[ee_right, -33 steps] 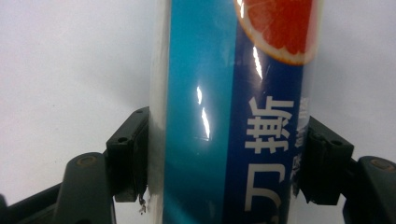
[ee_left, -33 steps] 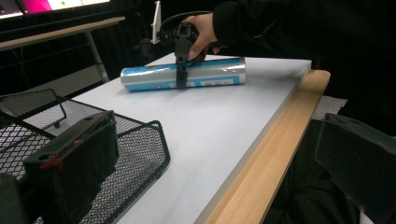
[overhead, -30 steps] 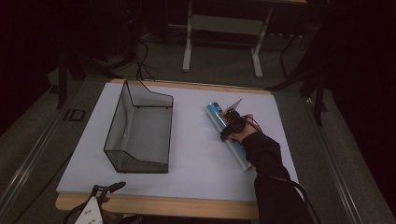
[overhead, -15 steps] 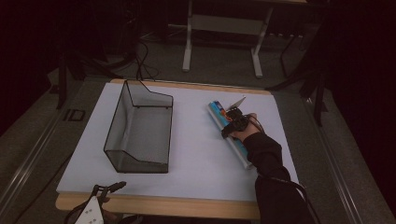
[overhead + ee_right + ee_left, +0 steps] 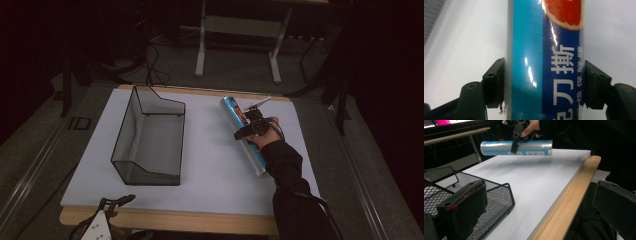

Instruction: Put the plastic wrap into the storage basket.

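At the near edge of the table (image 5: 165, 220), the left gripper (image 5: 117, 202) is hovering just off the wooden rim, its jaws standing apart with nothing between them. In front of it, a black wire-mesh basket (image 5: 150, 140) is sitting on the white tabletop, one open end facing the person and its tall wall on the left. Farther across, on the right side, the right gripper (image 5: 252, 126) is clamping a long roll of cling film (image 5: 243, 134) around its middle, both pads pressing on the blue wrapper. In the left gripper view the roll (image 5: 516, 147) is hanging level, clear above the white surface, a bare hand (image 5: 531, 127) gripping the tool from above. In the right gripper view the roll (image 5: 544, 62) is carrying white lettering and a picture of a cut grapefruit (image 5: 564, 12). Beyond the table, the metal legs of a stand (image 5: 240, 45) are resting on the grey floor.
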